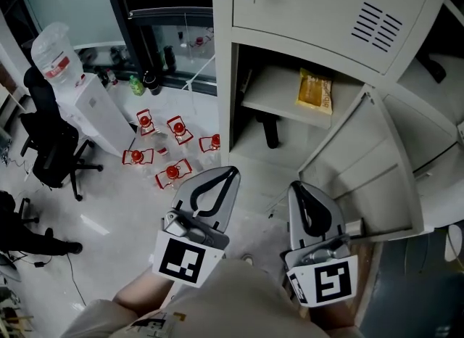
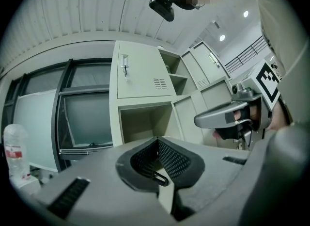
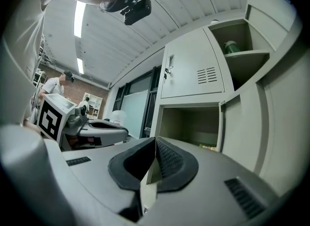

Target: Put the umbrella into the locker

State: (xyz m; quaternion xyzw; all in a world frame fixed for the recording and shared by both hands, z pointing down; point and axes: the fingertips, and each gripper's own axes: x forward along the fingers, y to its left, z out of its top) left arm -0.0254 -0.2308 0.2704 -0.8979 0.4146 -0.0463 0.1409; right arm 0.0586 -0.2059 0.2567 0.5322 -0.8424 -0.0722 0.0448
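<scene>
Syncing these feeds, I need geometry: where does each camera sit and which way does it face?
Head view: on the person's head, looking steeply down at floor and open locker; shows left gripper, right gripper and left forearm.
Left gripper view: on the left gripper, looking along its shut jaws at the locker; right gripper at its right.
Right gripper view: on the right gripper, along its shut jaws toward the locker; left gripper at its left.
Shared: both gripper views catch the locker and the head camera.
</scene>
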